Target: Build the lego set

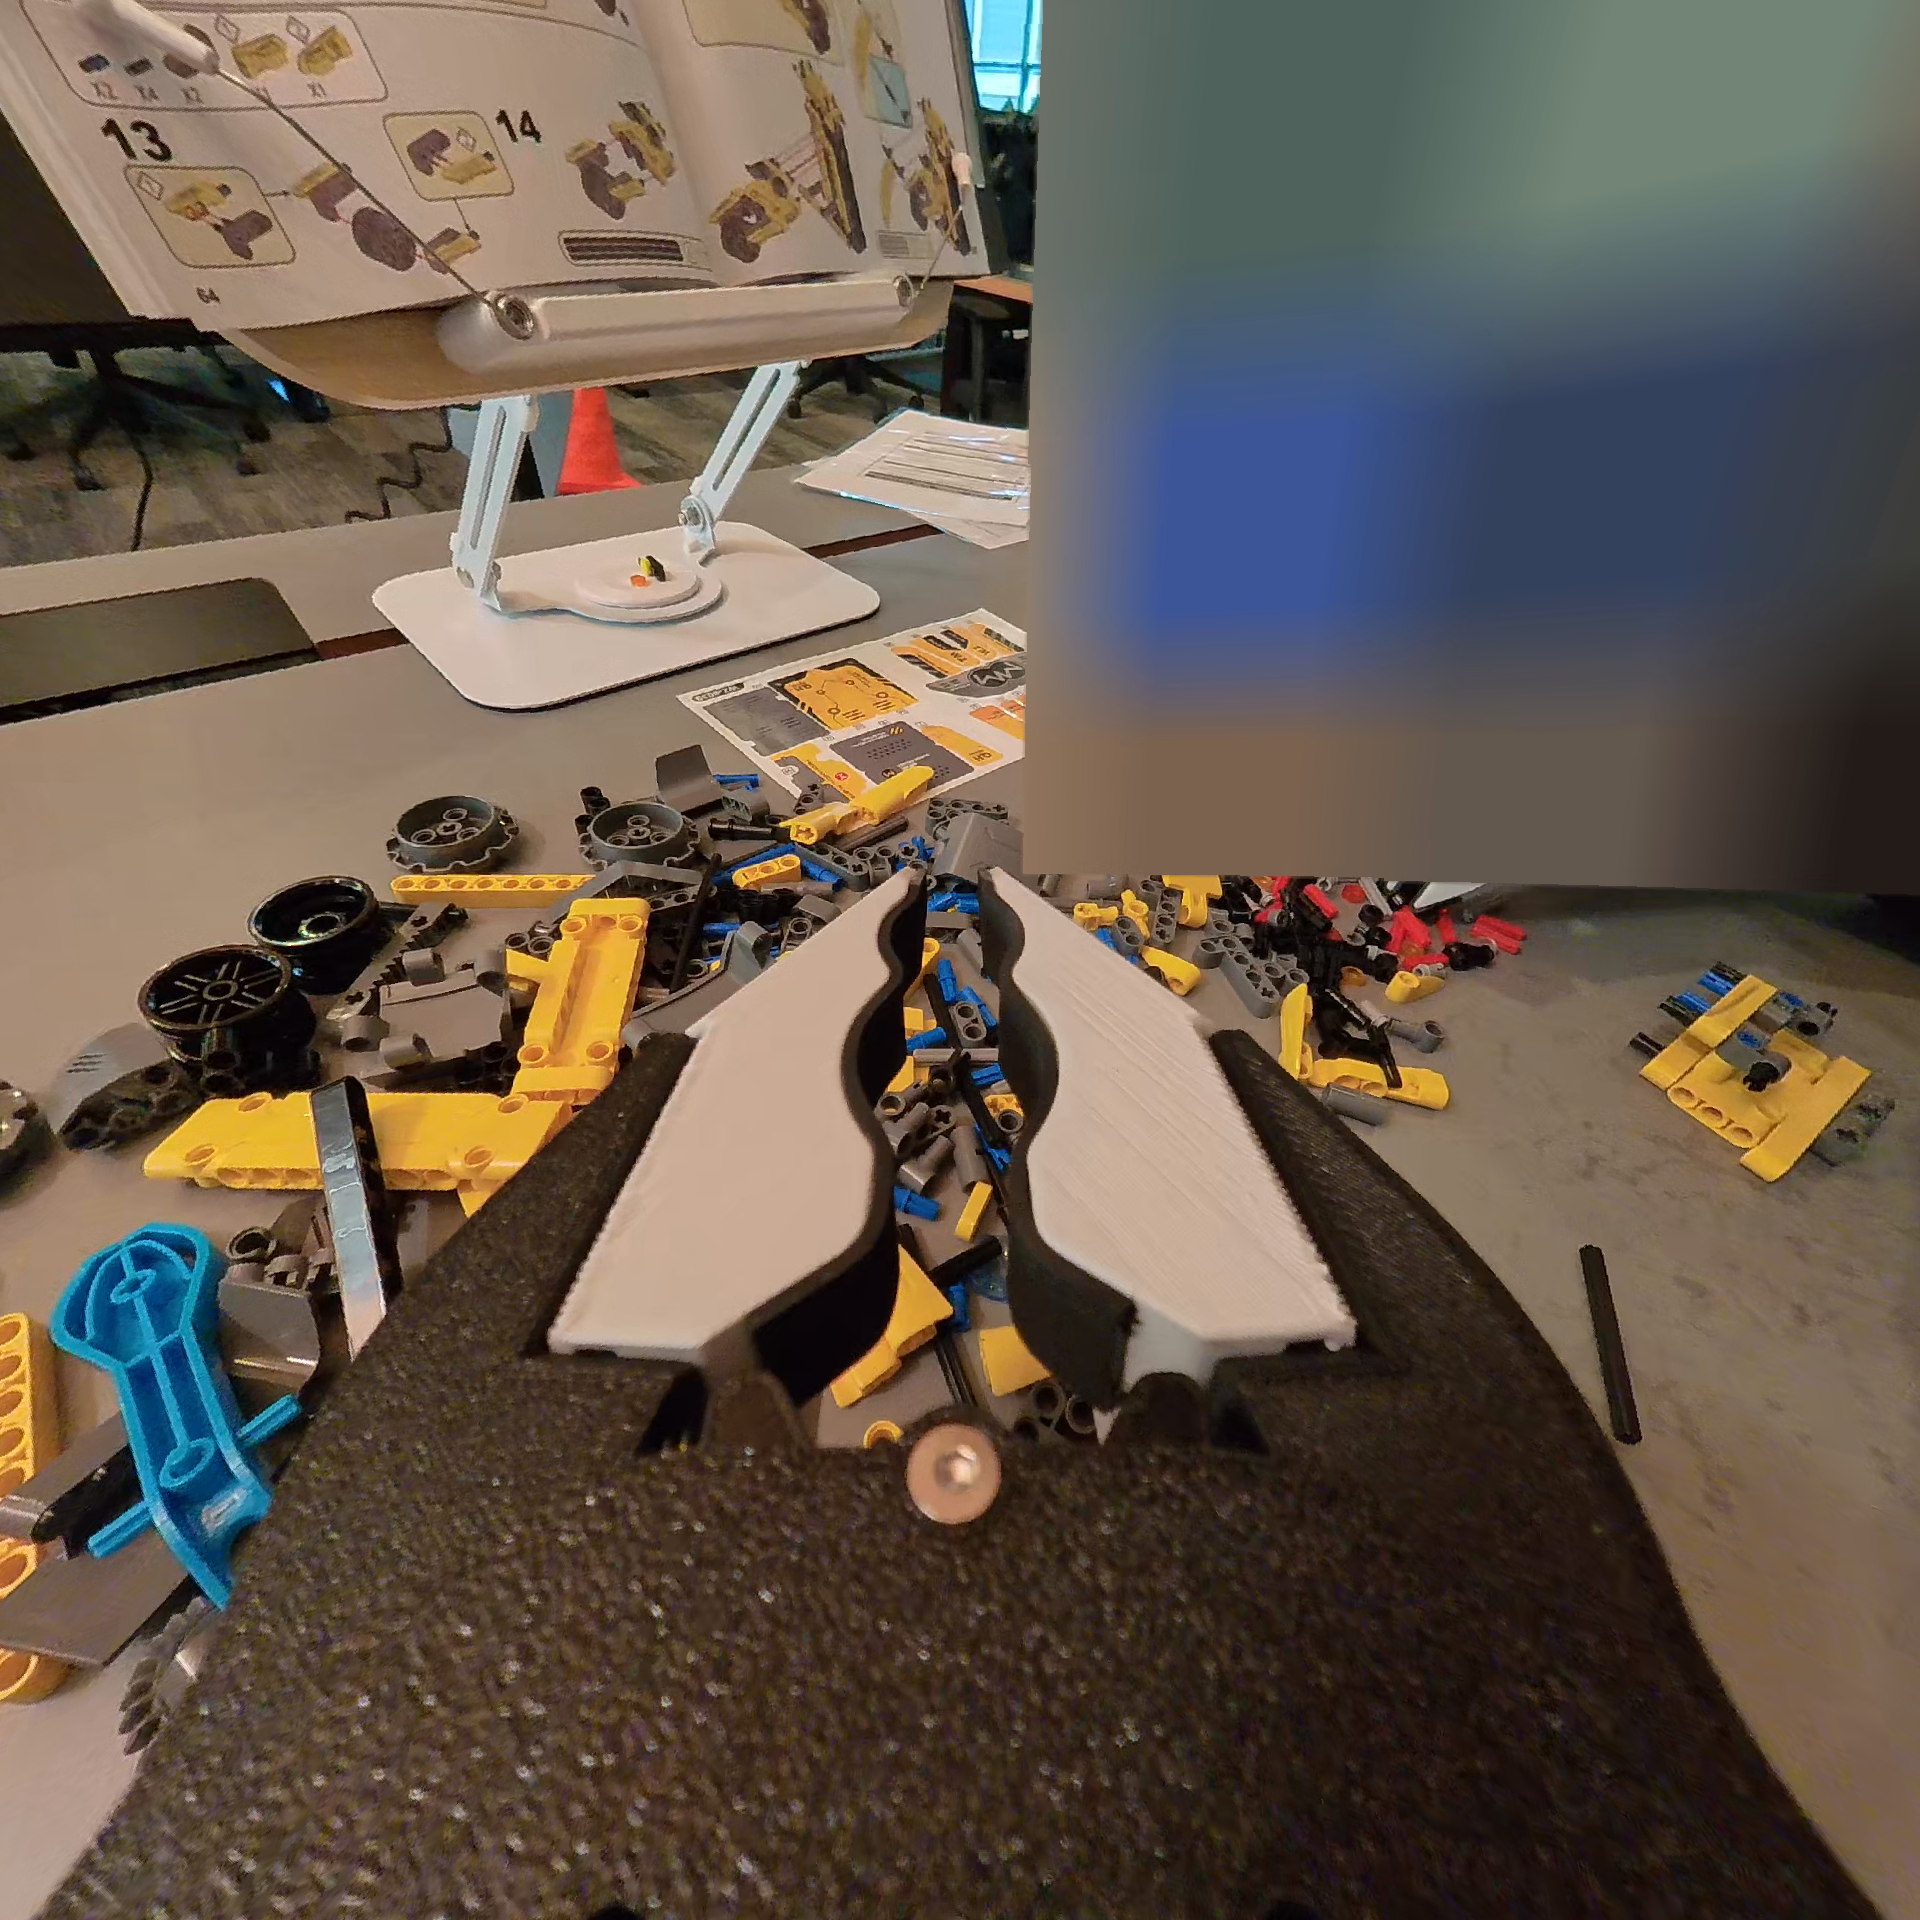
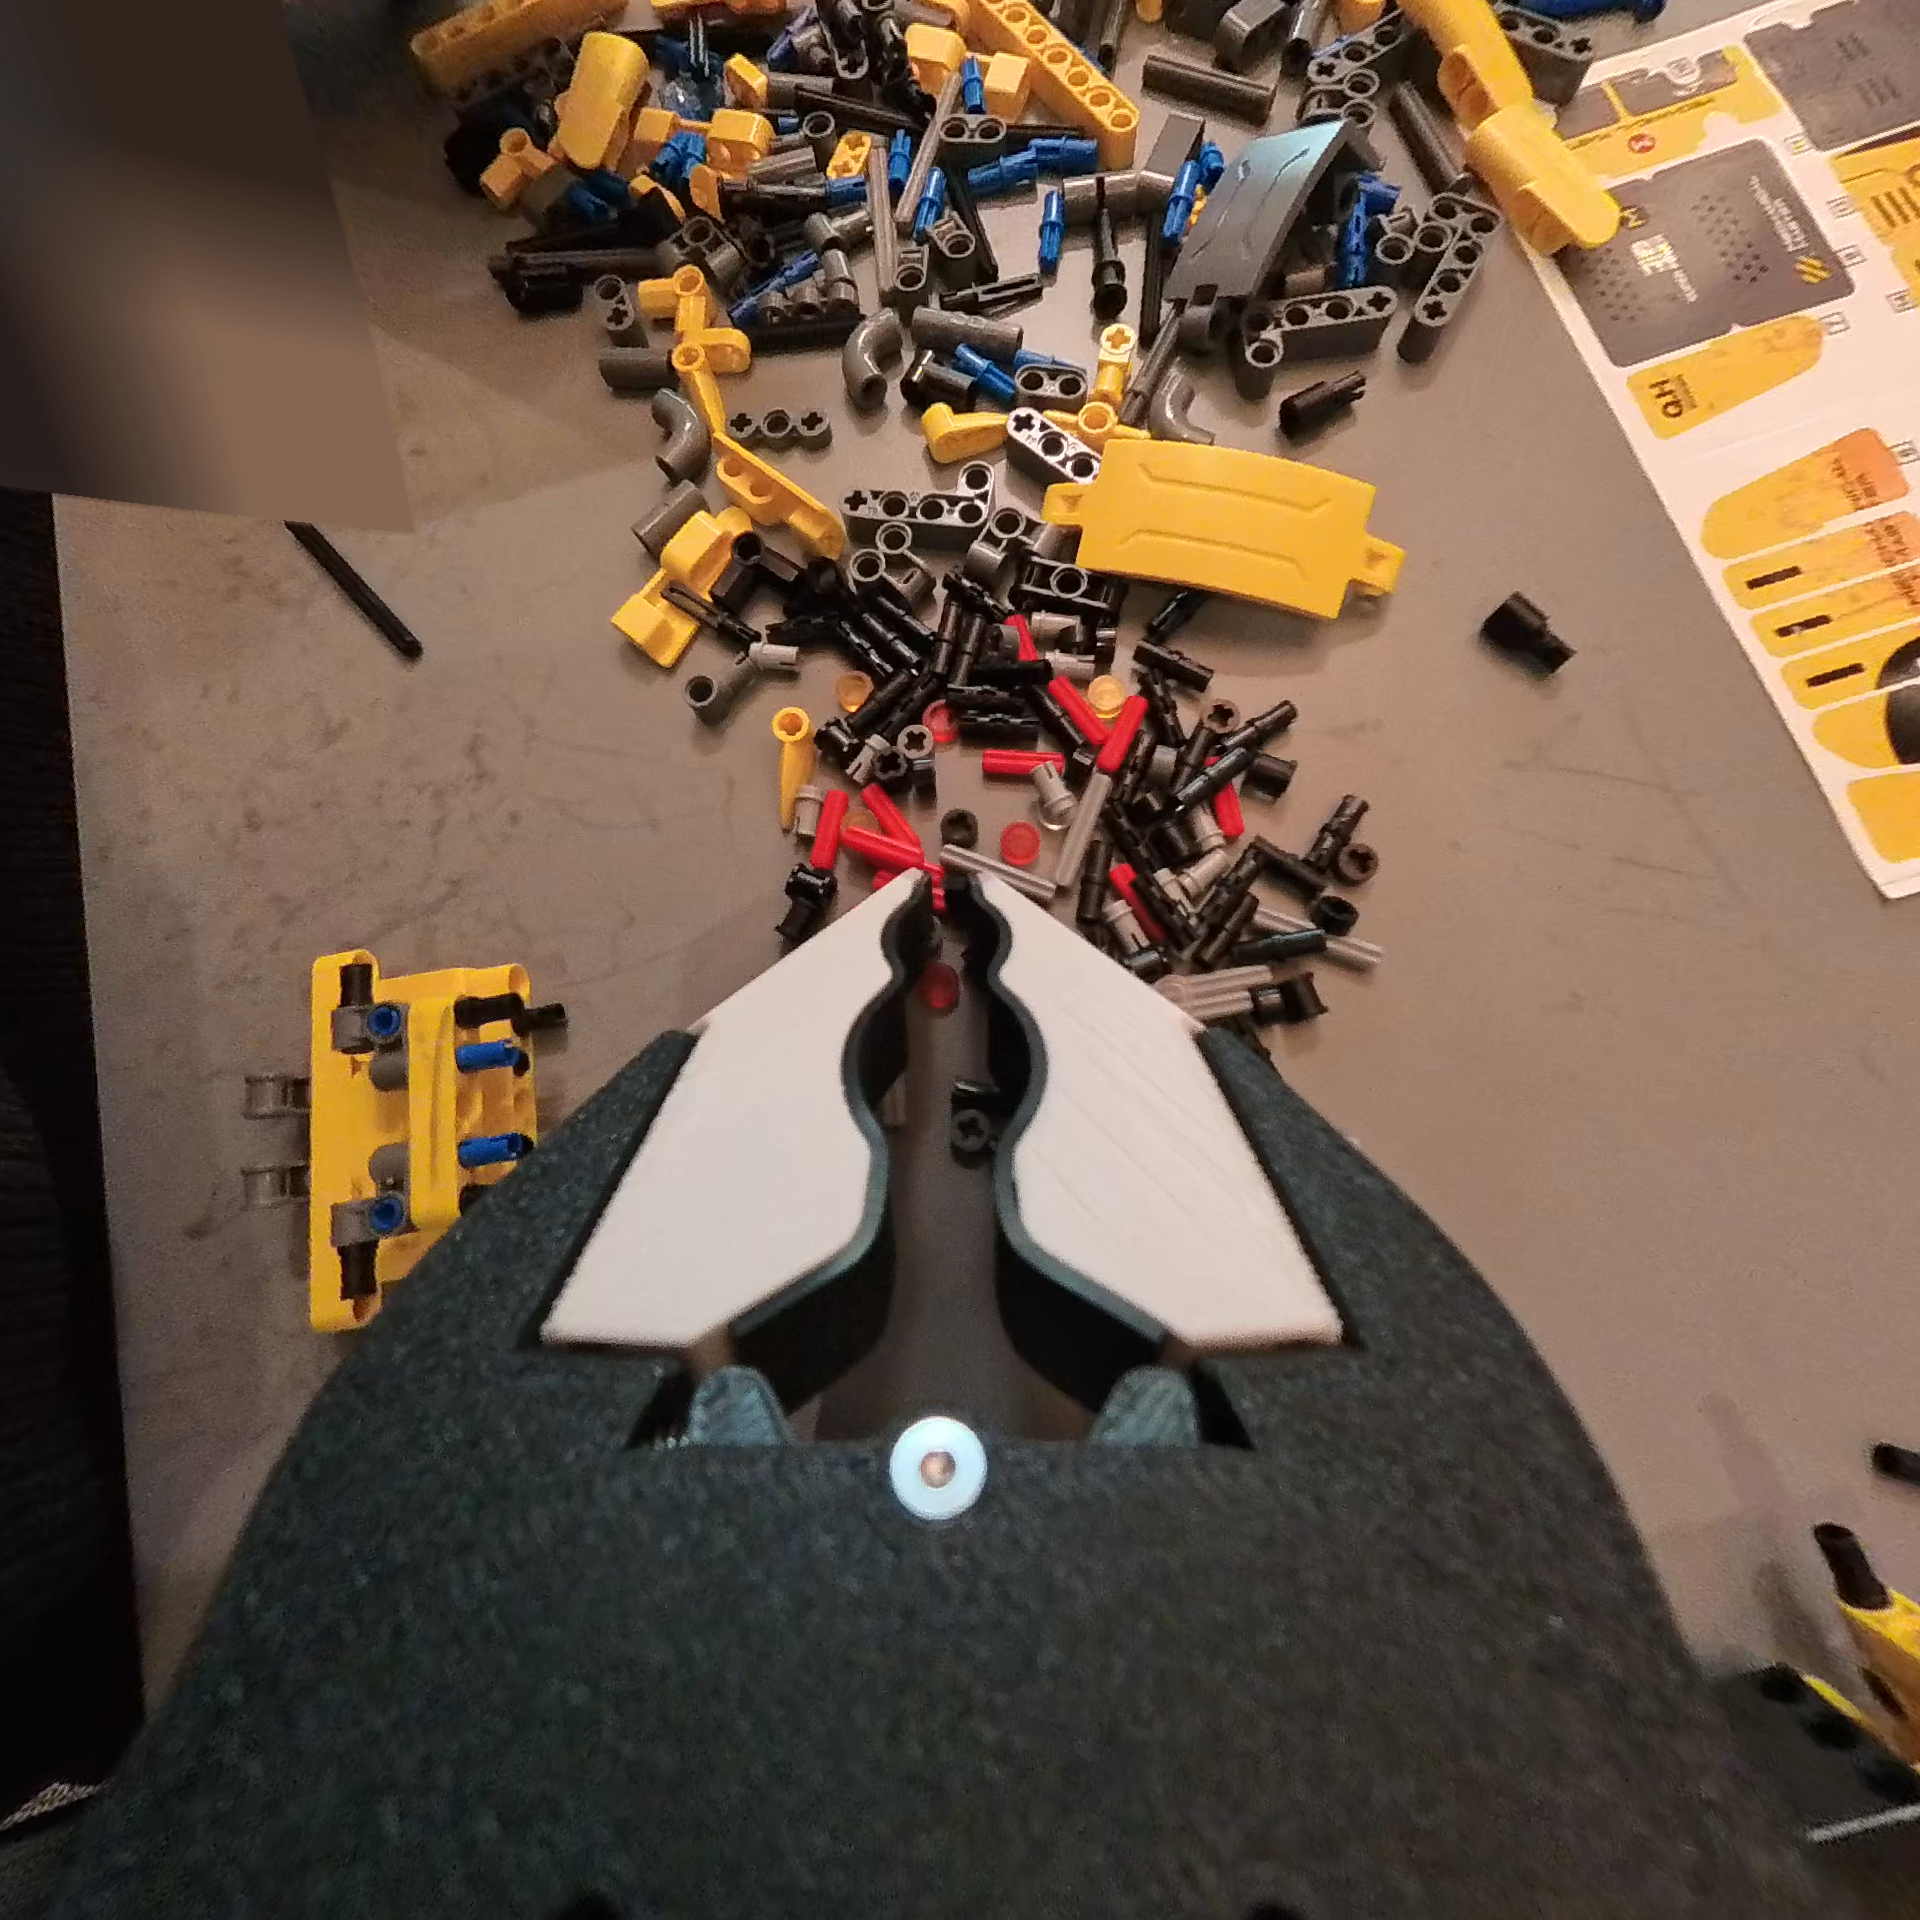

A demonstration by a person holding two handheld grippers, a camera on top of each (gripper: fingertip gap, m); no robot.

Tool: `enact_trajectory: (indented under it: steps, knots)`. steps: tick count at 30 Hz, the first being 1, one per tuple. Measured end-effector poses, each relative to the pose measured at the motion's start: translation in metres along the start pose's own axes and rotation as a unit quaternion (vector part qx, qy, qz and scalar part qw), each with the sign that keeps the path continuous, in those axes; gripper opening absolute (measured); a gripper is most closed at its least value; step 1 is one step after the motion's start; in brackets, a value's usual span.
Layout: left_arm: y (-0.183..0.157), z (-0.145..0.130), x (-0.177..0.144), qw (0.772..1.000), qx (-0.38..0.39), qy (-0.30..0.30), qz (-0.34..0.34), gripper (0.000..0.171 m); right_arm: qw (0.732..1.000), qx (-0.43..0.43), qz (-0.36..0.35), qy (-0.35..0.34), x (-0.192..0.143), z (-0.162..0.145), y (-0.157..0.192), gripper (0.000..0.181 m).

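Grey, scuffed tabletop point(image 2: 1455, 1143) carries a spill of plastic building parts under two hand-held grippers, each with a pebbled black body and two pale ribbed fingers lined in wavy black.

Left gripper point(image 1: 953, 883) hangs over the yellow, blue and grey pile point(image 1: 790, 935); its tips stand a narrow gap apart with nothing between them. Two black spoked wheels point(image 1: 218, 992) and two grey toothed hubs point(image 1: 454, 833) lie to its left, beside long yellow holed beams point(image 1: 343, 1138) and one blue lever-shaped tool point(image 1: 156, 1392). One open booklet point(image 1: 499, 135) rests on a white metal stand point(image 1: 623, 634). One sticker sheet point(image 1: 873, 717) lies flat behind the pile.

Right gripper point(image 2: 948, 881) sits low at the near edge of a heap of black, red and grey pins point(image 2: 1091, 790), tips almost together on a small black pin; whether it is truly pinched cannot be told. One yellow curved panel point(image 2: 1216, 525) lies beyond the heap. One yellow sub-assembly point(image 2: 416, 1132) with four blue pins lies just left of the gripper. One thin black axle point(image 2: 353, 589) lies apart on the left.
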State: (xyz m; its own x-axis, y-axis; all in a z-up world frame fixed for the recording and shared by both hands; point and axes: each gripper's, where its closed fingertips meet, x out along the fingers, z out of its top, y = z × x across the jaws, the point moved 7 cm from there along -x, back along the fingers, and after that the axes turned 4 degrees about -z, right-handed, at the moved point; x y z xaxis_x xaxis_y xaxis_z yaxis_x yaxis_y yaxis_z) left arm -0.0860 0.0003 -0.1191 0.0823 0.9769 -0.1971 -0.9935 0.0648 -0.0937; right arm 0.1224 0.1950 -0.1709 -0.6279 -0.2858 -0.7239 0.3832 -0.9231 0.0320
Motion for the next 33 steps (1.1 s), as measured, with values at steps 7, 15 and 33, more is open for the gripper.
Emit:
enact_trajectory:
  steps: [7,15,33]
  knots:
    - [0.000,0.000,0.000,1.000,0.001,0.000,0.000,0.009,1.000,0.000,0.001,-0.002,0.000,0.001,0.000,0.004]
    - [0.000,0.000,0.000,1.000,0.001,0.000,0.000,0.009,1.000,-0.003,-0.002,-0.006,0.000,0.001,0.000,0.004]
    - [0.001,0.002,-0.003,1.000,-0.018,-0.018,-0.011,0.009,0.993,-0.070,0.074,-0.056,0.005,0.023,0.041,0.004]
